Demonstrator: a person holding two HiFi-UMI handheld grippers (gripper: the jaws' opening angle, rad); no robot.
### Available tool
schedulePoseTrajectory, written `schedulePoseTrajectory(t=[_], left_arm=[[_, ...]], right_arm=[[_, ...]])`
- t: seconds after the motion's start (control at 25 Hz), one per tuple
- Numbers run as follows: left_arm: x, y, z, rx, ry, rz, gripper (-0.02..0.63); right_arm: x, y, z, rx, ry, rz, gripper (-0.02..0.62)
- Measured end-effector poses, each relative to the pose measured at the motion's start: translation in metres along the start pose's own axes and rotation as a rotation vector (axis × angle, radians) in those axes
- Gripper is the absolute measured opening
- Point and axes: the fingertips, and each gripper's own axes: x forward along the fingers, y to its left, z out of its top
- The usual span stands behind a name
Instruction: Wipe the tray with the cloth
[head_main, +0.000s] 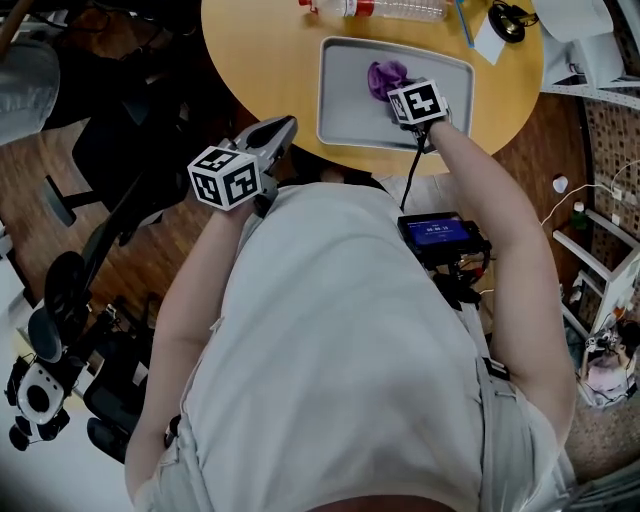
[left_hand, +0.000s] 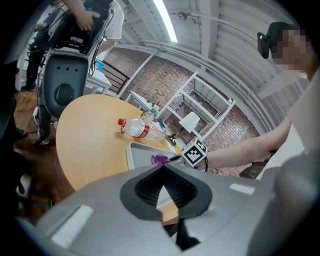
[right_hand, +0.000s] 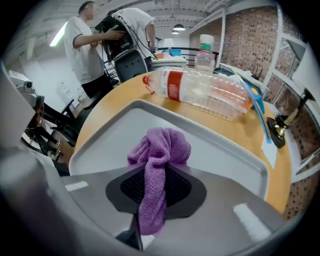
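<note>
Right hand-held gripper (right_hand: 156, 172) clamped on bunched purple terry cloth (right_hand: 161, 145) | over grey rectangular tray (right_hand: 107, 132) | risk: cloth tugs loose under rubbing drag

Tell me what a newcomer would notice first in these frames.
The purple cloth stands out, pinched between the jaws of the right gripper over the grey tray on the wooden table. The left gripper hangs off the table's edge with its jaws together and empty. A clear bottle with a red label lies on its side beyond the tray.
</note>
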Motion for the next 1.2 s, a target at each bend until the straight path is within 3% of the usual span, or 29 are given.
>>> schedulePoseTrajectory(t=[0.2,0.56,0.72,0.8,1.0,1.2], left_arm=[[-0.014,0.003,0.004,-0.010,-0.022,0.024,0.000],[-0.025,0.018,0.004,-0.008,-0.029,0.026,0.000],[-0.018,0.014,0.006,0.007,-0.019,-0.006,0.000],[-0.025,0.020,0.011,0.016,-0.017,-0.019,0.000],[-0.024,0.020,0.006,0.039,0.024,-0.069,0.000],[0.000,0.004,0.010,0.084,0.060,-0.113,0.000]], right_arm=[[0.006,0.050,0.026,-0.105,-0.015,0.077,0.063],[0.018,0.085,0.045,-0.226,-0.019,0.012,0.063],[0.019,0.089,0.033,-0.448,-0.041,0.019,0.064],[0.020,0.101,0.028,-0.509,-0.040,0.042,0.064],[0.014,0.101,0.003,-0.457,-0.032,0.059,0.064],[0.000,0.056,-0.029,-0.369,-0.025,0.023,0.066]])
